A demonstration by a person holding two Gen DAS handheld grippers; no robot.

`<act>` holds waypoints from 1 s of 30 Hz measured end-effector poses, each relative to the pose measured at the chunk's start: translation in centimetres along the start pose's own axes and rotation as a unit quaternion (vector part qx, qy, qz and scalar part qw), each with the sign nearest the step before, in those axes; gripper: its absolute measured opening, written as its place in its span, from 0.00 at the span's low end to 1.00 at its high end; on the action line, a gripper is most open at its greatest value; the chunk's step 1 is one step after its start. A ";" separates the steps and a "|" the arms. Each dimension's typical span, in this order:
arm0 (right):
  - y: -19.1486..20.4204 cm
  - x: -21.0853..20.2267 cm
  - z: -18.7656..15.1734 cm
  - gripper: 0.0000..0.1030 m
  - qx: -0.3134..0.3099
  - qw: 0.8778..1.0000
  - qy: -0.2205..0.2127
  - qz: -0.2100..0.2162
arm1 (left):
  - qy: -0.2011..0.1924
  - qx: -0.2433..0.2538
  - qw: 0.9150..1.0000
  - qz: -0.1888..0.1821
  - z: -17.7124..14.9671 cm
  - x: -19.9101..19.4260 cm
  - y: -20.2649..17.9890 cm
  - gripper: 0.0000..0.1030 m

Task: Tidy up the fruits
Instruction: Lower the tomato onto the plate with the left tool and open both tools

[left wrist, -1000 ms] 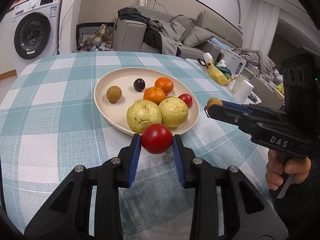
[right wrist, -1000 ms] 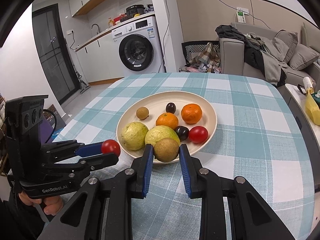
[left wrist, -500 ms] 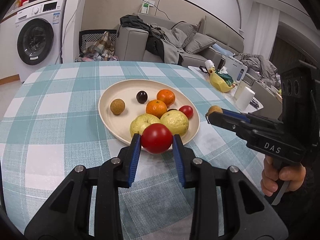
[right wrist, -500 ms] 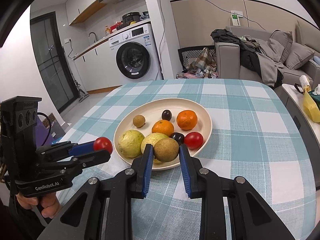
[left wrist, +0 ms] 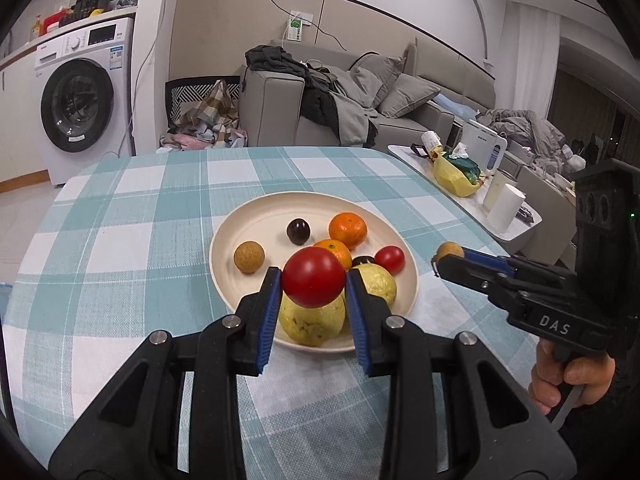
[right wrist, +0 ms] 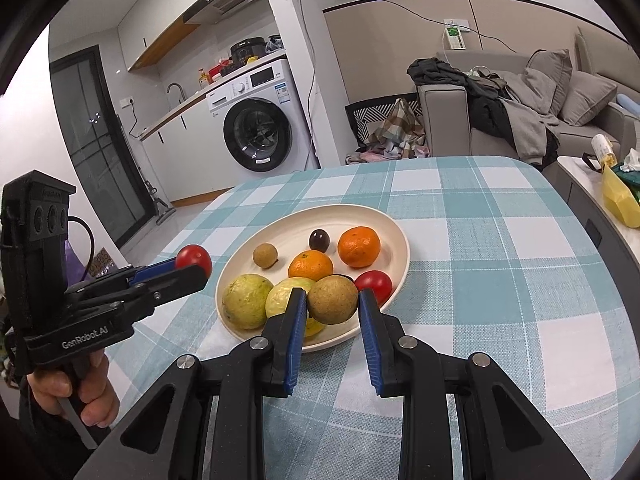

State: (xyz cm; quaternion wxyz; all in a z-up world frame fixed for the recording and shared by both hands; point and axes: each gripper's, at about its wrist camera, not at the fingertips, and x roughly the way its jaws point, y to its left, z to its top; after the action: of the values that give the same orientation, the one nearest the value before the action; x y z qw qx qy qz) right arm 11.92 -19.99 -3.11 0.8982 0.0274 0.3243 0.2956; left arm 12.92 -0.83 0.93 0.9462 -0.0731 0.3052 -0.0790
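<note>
My left gripper (left wrist: 314, 286) is shut on a red tomato (left wrist: 314, 277), held above the near rim of the cream plate (left wrist: 256, 216). My right gripper (right wrist: 333, 300) is shut on a brown round fruit (right wrist: 333, 299), also over the plate's (right wrist: 360, 212) near edge. On the plate lie two yellow-green guavas (right wrist: 245, 300), two oranges (right wrist: 359, 246), a small brown fruit (right wrist: 265, 255), a dark plum (right wrist: 319, 239) and a small red tomato (right wrist: 374, 284). Each gripper shows in the other's view: the right gripper (left wrist: 448, 254) at the right, the left gripper (right wrist: 194, 262) at the left.
The plate sits on a table with a teal and white checked cloth (left wrist: 120, 240). A side table (left wrist: 472, 196) with a yellow bag, cups and a white appliance stands to the right. A washing machine (right wrist: 258, 128) and a grey sofa (left wrist: 340, 108) lie beyond the table.
The left gripper has risen with the tomato, which now covers fruits farther in on the plate. The right gripper has rolled slightly and still holds the brown fruit.
</note>
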 end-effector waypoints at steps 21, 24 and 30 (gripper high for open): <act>-0.9 2.2 0.5 0.27 0.019 0.999 0.012 -0.026 | 0.016 0.004 1.000 0.024 1.4 4.8 1.5 0.28; -0.7 2.9 0.5 0.27 0.018 0.999 0.019 -0.031 | 0.021 0.004 0.999 0.028 1.3 5.4 1.6 0.28; -0.4 4.0 0.6 0.27 0.012 0.999 0.027 -0.040 | 0.026 0.005 0.999 0.035 1.1 6.1 1.8 0.28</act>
State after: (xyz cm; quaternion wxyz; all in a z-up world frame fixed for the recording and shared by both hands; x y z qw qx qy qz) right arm 14.95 -18.05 -5.06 0.8997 0.0168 0.3529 0.2564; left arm 18.63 -0.15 -1.93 0.9404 -0.0556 0.3317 -0.0493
